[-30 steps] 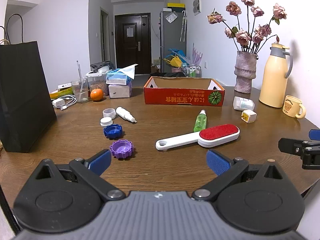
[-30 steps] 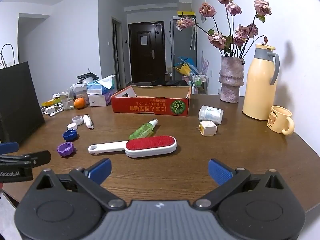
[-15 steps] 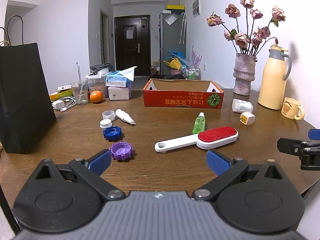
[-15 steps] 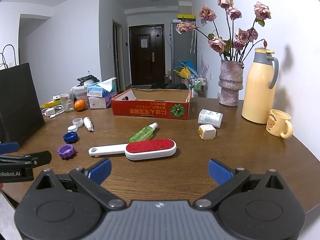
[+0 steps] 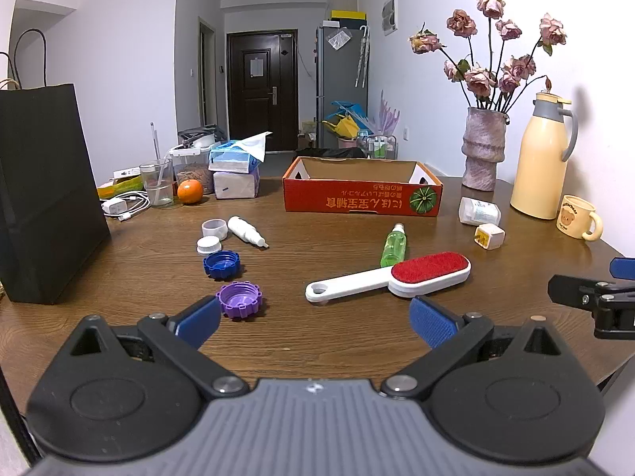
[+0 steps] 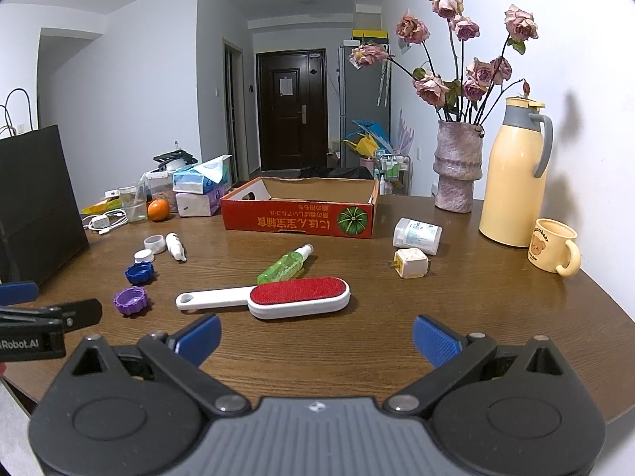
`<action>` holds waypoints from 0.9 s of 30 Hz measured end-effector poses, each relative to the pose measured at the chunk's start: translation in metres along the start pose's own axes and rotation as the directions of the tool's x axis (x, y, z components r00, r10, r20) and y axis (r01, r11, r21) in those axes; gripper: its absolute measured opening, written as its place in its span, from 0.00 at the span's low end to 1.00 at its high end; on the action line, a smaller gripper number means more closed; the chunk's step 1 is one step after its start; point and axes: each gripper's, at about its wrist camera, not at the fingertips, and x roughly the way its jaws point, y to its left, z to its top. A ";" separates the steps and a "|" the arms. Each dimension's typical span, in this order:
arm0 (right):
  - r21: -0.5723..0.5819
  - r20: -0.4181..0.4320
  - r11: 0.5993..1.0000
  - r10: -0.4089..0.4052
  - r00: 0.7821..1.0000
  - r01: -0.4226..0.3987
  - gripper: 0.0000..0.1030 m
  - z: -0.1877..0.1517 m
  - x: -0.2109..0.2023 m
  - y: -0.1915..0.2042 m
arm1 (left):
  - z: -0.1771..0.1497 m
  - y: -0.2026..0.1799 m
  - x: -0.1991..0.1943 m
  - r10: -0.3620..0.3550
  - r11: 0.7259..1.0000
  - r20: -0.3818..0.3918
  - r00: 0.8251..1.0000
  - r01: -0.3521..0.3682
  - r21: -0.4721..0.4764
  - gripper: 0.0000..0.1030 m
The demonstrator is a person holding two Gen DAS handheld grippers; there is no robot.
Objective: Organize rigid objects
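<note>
Wooden table (image 5: 317, 341) a touch lower in view than before; left gripper (image 5: 314, 319) and right gripper (image 6: 316, 336) both spread, empty, hovering short of lint brush (image 6: 274, 297).

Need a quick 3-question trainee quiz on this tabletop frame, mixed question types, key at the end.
1. True or false: the left gripper is shut on the purple cap.
2. Multiple choice: the green spray bottle lies A) inside the red cardboard box, B) on the table just behind the lint brush, C) in the yellow mug.
3. Fill in: the white plug adapter sits just in front of the white ____ lying on its side.

Key:
1. False. Both the left and right gripper are open and hold nothing.
2. B.
3. bottle.
</note>
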 end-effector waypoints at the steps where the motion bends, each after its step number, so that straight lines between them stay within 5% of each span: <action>1: -0.001 -0.001 1.000 0.001 1.000 -0.001 1.00 0.000 0.000 0.000 | 0.000 0.000 0.000 0.001 1.000 0.000 1.000 -0.001 0.000 1.00; 27: -0.007 0.003 1.000 -0.002 1.000 0.002 1.00 0.002 0.001 0.002 | 0.000 0.000 -0.001 -0.001 1.000 0.001 1.000 0.001 -0.002 1.00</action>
